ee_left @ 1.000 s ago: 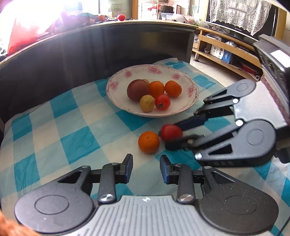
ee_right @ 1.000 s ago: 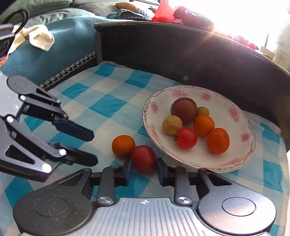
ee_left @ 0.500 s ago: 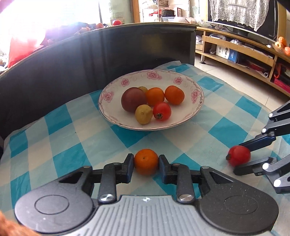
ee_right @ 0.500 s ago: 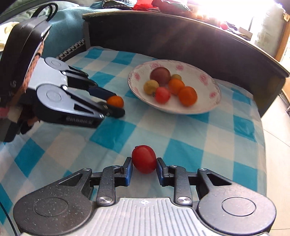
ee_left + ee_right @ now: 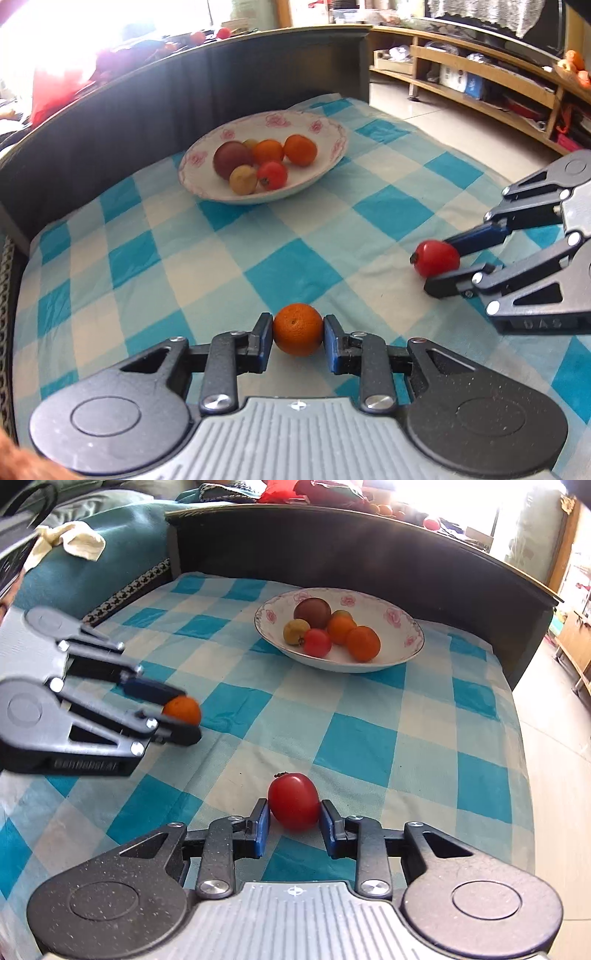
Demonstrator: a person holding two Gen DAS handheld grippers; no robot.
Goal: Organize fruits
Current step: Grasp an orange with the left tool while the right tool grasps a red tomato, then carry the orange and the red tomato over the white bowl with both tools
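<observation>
**Each gripper clamps one fruit, well short of the bowl**

The left gripper [image 5: 298, 334] is closed on a small orange [image 5: 297, 329], its blue-faced fingers [image 5: 263, 341] pressing the fruit's two sides. The orange is round, matte and dimpled, with a tiny dark navel facing the camera. It sits between the fingertips, just above the blue-and-white checked cloth [image 5: 207, 266].

The right gripper [image 5: 294, 812] grips a red tomato [image 5: 293, 801] in the same way. The tomato is glossy and smooth, slightly taller than wide, with a dark dried stem stub at its upper left. From the left wrist view this gripper lies off to the right of the left one, well apart from it, fingers pointing inward.

Straight ahead of both grippers, far from the fingertips, stands a shallow white bowl [image 5: 325, 125] with pink flowers printed round its rim. Inside it huddle a dark purple-brown fruit [image 5: 232, 159], two more oranges [image 5: 301, 149], a yellowish fruit [image 5: 243, 180] and a second, smaller tomato [image 5: 272, 175], all touching or nearly so. Behind the bowl rises a dark curved headboard [image 5: 221, 85].
</observation>
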